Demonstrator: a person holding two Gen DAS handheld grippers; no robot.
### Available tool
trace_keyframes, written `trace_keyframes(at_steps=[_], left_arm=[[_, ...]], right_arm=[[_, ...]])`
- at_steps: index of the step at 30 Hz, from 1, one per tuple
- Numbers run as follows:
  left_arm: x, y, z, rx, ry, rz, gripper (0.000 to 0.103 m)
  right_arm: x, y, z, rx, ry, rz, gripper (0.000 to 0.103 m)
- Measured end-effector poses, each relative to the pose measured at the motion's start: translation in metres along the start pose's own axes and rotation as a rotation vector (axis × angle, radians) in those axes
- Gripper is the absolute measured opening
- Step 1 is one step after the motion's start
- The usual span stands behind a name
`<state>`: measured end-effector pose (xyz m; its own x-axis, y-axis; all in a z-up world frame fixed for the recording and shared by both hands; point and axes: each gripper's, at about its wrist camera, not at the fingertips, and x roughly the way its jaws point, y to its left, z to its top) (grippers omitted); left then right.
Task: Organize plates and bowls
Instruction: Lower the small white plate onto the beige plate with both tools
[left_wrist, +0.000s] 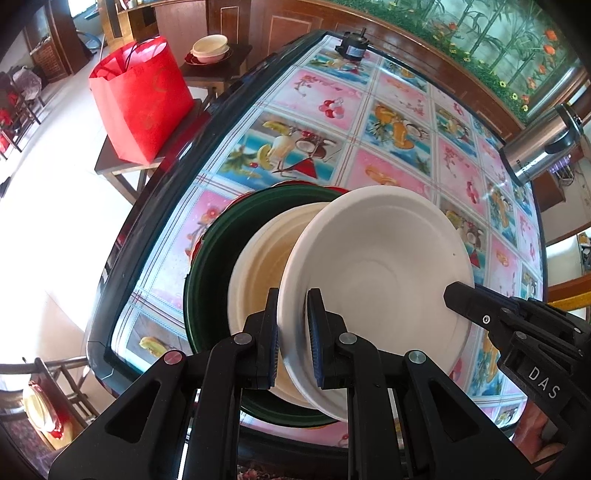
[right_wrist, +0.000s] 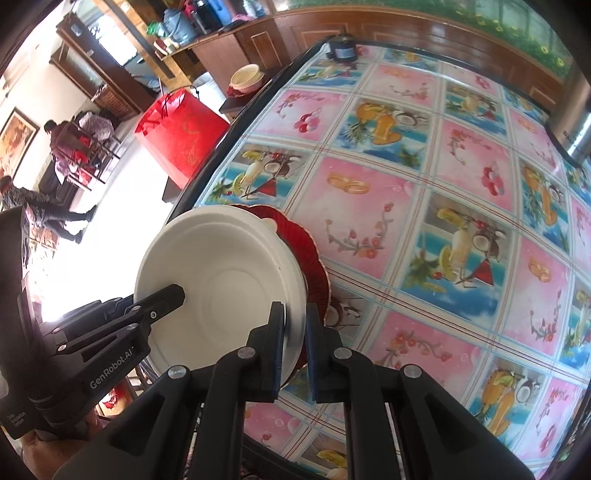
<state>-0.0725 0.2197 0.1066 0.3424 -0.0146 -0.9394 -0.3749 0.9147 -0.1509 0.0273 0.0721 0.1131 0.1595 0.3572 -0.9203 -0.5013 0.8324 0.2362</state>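
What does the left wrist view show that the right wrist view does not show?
Only the left wrist view shows the dark green plate and the cream bowl under the lifted white bowl. Only the right wrist view shows people in the room. Both show the white bowl, held by both grippers, the red bag and the patterned table.

The white bowl (left_wrist: 373, 280) held on edge covers much of the cream bowl (left_wrist: 258, 266) behind it and most of the green plate (left_wrist: 218, 236), whose near rim is lost behind the left gripper (left_wrist: 293, 343). Of the red plate (right_wrist: 306, 251) only a fluted crescent shows past the bowl; what lies under it cannot be told. The steel flask (left_wrist: 539, 147) is cut off by the picture's edge. The table (right_wrist: 424, 206) runs out of view at the right and bottom.
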Motion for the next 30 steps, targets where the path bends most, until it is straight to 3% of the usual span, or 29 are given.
trace_keyframes(at_steps=[11, 30], left_arm=[[0.013, 0.005, -0.001, 0.018, 0.004, 0.041, 0.014], [0.018, 0.016, 0.002, -0.016, -0.005, 0.029, 0.014]], right_arm=[[0.017, 0.012, 0.0, -0.046, 0.025, -0.039, 0.011], [0.032, 0.011, 0.002, -0.049, 0.052, -0.045, 0.013]])
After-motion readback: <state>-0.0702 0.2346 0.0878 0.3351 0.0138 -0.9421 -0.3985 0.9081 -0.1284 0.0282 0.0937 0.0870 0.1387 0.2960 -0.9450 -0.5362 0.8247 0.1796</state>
